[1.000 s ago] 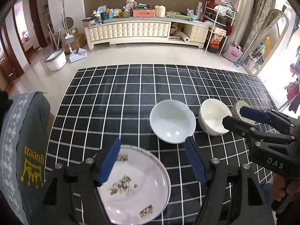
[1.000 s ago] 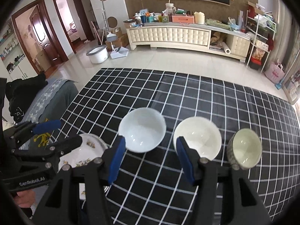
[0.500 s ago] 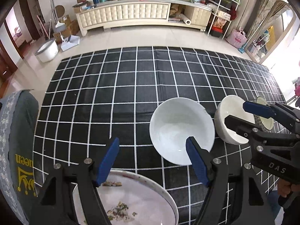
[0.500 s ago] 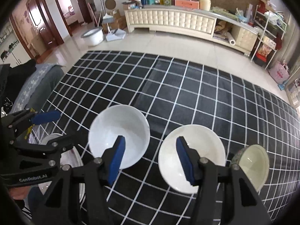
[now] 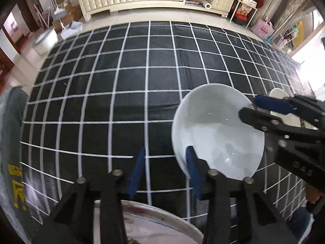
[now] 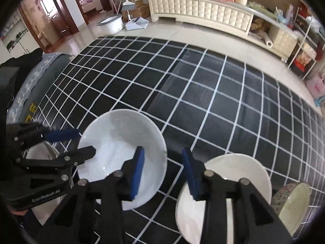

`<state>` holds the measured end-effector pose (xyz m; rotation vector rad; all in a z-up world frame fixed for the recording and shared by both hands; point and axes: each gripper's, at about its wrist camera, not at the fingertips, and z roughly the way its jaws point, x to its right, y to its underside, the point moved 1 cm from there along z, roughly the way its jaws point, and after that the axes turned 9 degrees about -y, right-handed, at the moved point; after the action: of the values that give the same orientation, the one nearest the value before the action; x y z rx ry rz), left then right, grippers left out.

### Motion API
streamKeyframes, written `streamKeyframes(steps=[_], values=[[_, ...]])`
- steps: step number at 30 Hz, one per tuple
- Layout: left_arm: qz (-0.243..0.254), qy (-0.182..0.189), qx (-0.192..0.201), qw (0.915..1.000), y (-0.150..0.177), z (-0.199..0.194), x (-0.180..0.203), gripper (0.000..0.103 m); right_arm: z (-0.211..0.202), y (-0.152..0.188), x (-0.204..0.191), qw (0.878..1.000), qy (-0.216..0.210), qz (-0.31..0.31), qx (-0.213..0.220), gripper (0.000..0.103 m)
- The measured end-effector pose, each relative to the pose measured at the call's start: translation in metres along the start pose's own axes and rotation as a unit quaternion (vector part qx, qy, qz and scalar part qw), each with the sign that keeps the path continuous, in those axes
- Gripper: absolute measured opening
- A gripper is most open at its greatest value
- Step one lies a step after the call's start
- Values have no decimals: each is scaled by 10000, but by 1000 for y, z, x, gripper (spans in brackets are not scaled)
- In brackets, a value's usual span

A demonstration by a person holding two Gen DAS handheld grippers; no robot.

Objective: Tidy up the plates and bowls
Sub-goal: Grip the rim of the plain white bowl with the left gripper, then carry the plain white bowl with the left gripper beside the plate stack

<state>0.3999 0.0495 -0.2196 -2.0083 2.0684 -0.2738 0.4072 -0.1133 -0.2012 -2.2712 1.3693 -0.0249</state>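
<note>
A large white bowl (image 5: 218, 132) (image 6: 121, 152) stands on the black checked tablecloth (image 5: 121, 81). My left gripper (image 5: 165, 172) (image 6: 85, 142) straddles its left rim, one finger inside and one outside. Its jaws are closing and the pads are clear of the rim. My right gripper (image 6: 164, 171) (image 5: 248, 106) straddles the opposite rim the same way, jaws closing, pads not pressing. A cream bowl (image 6: 233, 183) sits just right of it, then a small patterned bowl (image 6: 292, 203). A flowered plate (image 5: 152, 223) lies under my left gripper.
A grey covered chair (image 5: 12, 142) stands at the table's left edge. A person's hand (image 5: 312, 193) holds the right gripper. A long white cabinet (image 6: 203, 14) lines the far wall beyond the table's far edge.
Both grippers came down and forward onto the large white bowl, one at each side. Their jaws have narrowed around its rim. The plate slid to the bottom of the left view.
</note>
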Motion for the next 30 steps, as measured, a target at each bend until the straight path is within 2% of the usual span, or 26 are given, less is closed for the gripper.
streamKeyframes(steps=[2,5,9,13,23,30], values=[[-67,196,-55,9998,0,2,0,23,5,0,1,10000,-5,-11,-42,26],[-53,297,-56,9995,1,4,5,11,12,2,-1,9998,24,-115,-145,12],[76,155,-14,9998,6,2,12,10,12,7,-6,9997,154,-155,-93,11],[0,294,-52,9996,10,-5,9,9,-1,13,-5,10000,33,46,66,9],[219,229,306,9990,30,-63,18,9,-48,24,-21,9992,71,265,300,9],[393,293,340,9982,58,-84,29,9,-74,56,-26,9980,95,574,262,9]])
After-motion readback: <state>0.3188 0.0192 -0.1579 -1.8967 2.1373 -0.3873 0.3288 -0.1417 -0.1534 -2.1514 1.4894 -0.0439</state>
